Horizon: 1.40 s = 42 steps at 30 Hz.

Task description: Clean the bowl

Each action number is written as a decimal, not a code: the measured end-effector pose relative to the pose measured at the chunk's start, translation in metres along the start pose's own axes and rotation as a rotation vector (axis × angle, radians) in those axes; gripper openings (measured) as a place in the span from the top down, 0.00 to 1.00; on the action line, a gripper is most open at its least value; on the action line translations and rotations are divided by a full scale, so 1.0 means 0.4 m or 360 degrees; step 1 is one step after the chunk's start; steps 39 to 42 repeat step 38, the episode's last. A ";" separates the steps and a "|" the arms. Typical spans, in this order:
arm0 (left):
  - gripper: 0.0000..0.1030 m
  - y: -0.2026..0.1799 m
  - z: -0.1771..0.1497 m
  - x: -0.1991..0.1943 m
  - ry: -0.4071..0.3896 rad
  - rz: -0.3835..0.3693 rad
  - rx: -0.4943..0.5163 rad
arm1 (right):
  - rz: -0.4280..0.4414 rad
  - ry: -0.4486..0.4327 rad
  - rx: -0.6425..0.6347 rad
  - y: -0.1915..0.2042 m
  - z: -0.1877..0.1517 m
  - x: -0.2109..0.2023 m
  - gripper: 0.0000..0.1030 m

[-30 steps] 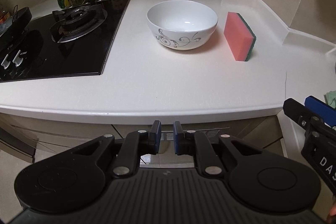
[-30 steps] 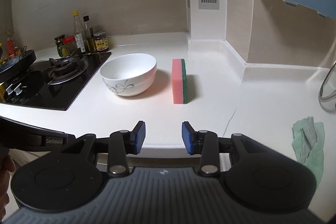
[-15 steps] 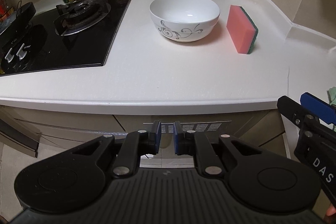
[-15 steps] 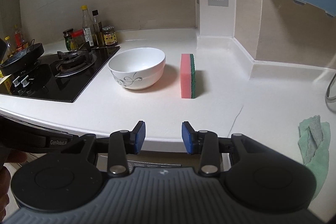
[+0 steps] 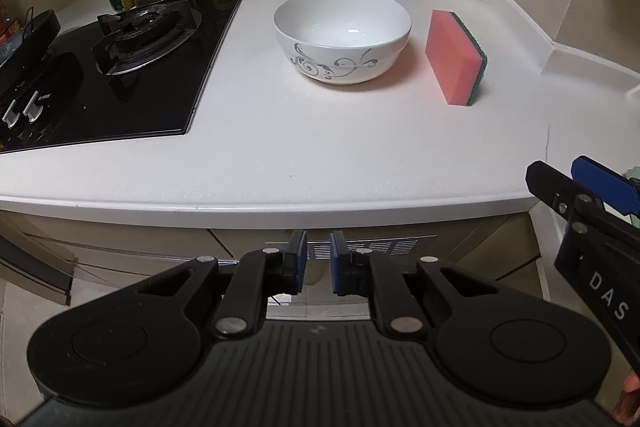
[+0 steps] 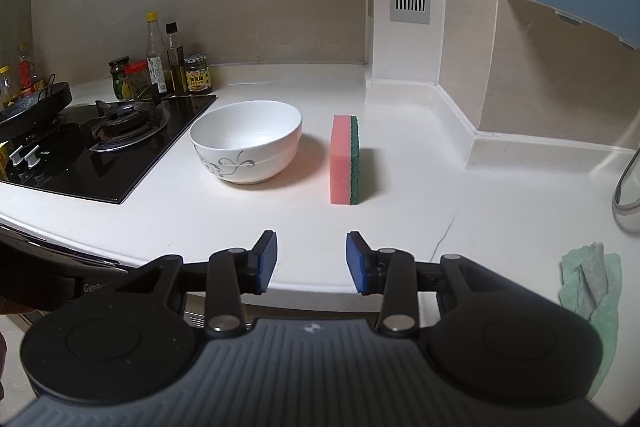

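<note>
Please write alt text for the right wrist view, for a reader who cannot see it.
An empty white bowl stands on a white kitchen counter, a pink and green sponge on edge beside it. The open right gripper waits at the counter's near edge, holding nothing.

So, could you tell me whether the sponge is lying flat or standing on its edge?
On edge. The sponge stands upright on the counter beside the bowl, pink face toward the bowl, green scrub layer away.
</note>
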<state>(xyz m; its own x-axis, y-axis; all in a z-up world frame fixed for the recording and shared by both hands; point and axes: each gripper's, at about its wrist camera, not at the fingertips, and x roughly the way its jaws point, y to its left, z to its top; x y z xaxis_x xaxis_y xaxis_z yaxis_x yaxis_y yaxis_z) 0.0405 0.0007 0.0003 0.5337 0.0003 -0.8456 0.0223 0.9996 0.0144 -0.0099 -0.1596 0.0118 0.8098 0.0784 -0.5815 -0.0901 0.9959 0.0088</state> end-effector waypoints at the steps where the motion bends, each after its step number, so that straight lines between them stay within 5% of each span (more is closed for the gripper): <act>1: 0.88 0.000 0.001 0.002 0.0002 -0.0004 0.0000 | -0.0003 0.0001 -0.0004 0.001 0.001 0.003 0.68; 42: 0.91 0.008 0.052 0.032 -0.0026 -0.0012 0.0003 | -0.0011 0.0022 -0.0061 0.002 0.040 0.065 0.68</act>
